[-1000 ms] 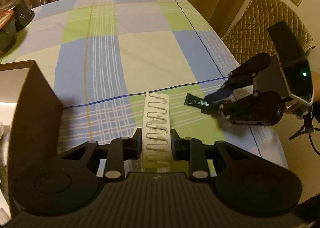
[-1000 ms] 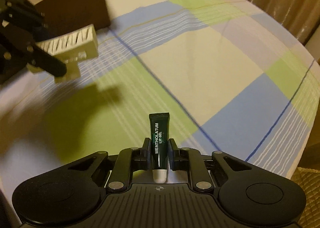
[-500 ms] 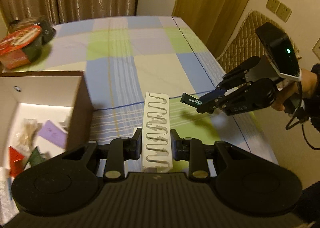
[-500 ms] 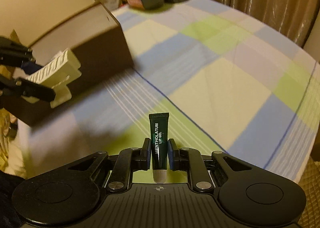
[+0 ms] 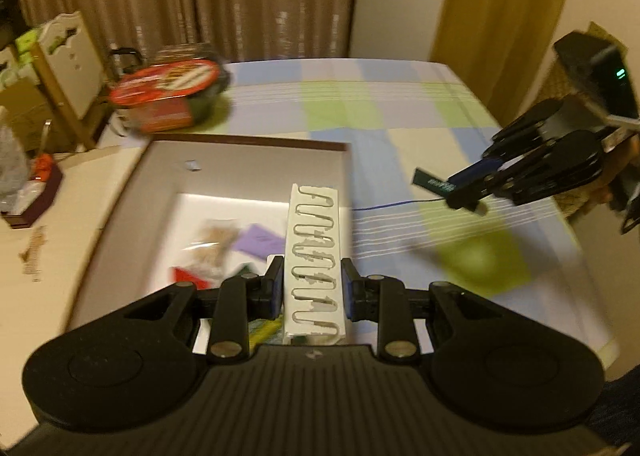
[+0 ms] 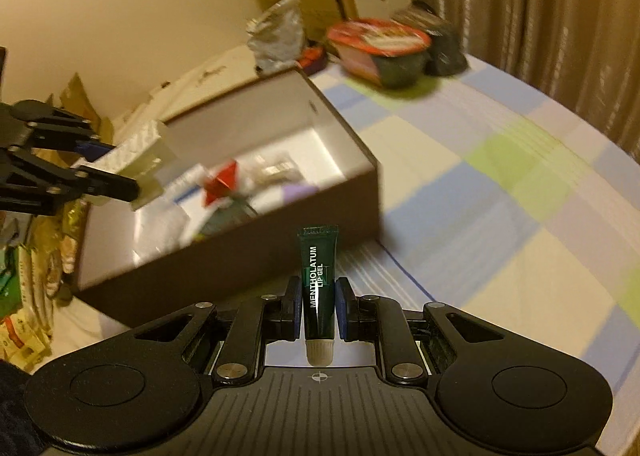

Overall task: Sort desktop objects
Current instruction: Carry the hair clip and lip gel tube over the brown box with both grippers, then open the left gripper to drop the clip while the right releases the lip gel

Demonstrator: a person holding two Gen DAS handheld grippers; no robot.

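My left gripper is shut on a white ridged block, held in the air over the right side of an open brown box. From the right wrist view the same block hangs above the box's near-left corner. My right gripper is shut on a dark green lip gel tube, cap towards the camera, just short of the box's long wall. In the left wrist view that tube pokes out of the right gripper above the checked cloth.
Inside the box lie a red piece, a purple card and a clear packet. A red-lidded bowl stands at the table's far end. Clutter lines the wall side. The checked tablecloth spreads to the right.
Both grippers have risen and swung towards the box. The white block now hangs over the box interior, and the lip gel tube has come close to the box's wall.
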